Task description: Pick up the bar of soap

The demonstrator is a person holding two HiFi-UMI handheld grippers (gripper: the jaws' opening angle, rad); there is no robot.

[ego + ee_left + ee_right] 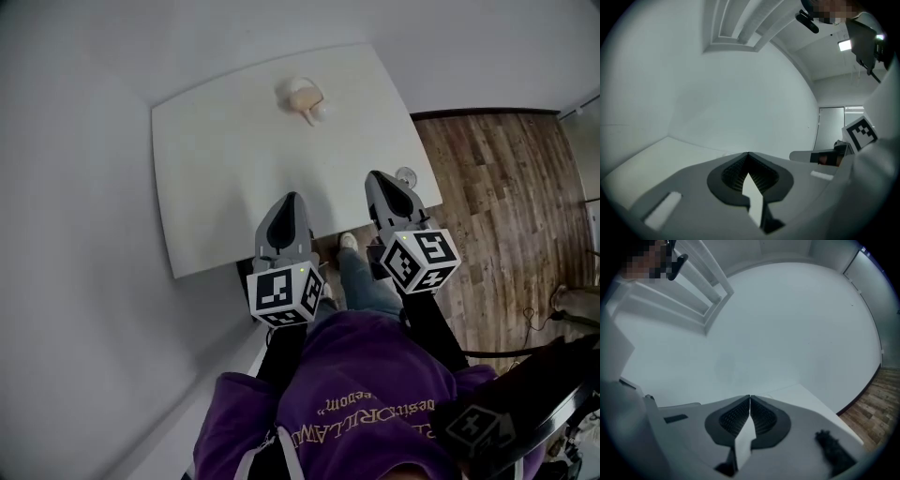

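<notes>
A peach bar of soap (301,93) lies on a white dish (318,112) near the far edge of the white table (216,159) in the head view. My left gripper (292,197) hovers over the table's near edge, well short of the soap, jaws shut and empty. To its right, my right gripper (373,175) is also shut with nothing in it. In the left gripper view the jaws (748,153) meet at the tips, as they do in the right gripper view (750,397). Neither gripper view shows the soap.
Wooden floor (497,187) runs along the table's right side. A small round object (407,175) sits at the table's right edge. The person's leg and shoe (349,242) stand below the near edge. White walls close in behind and to the left.
</notes>
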